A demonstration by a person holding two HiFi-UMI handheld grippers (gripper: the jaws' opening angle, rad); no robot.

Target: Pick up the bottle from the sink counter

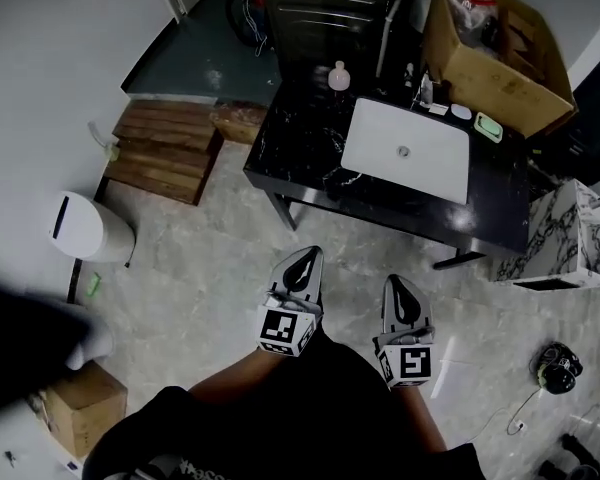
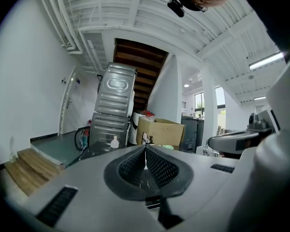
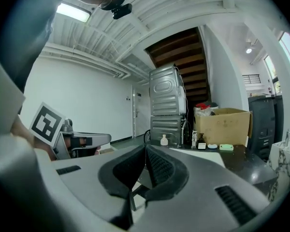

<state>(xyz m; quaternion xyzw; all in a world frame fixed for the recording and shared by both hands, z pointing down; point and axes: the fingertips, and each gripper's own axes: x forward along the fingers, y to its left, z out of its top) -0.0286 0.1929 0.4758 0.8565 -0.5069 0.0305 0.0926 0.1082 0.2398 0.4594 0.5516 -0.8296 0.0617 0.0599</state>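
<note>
Low at 6 o'clock, the left gripper (image 1: 310, 256) keeps its fingers pressed together and empty, the bottle (image 1: 338, 75) stands at 12 o'clock on the black worktop (image 1: 300, 148), and the right gripper (image 1: 396, 282) is likewise closed on nothing.

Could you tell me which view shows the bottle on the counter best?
The head view: the bottle stands whole on the counter, left of the basin. Both gripper views show it small and distant.
</note>
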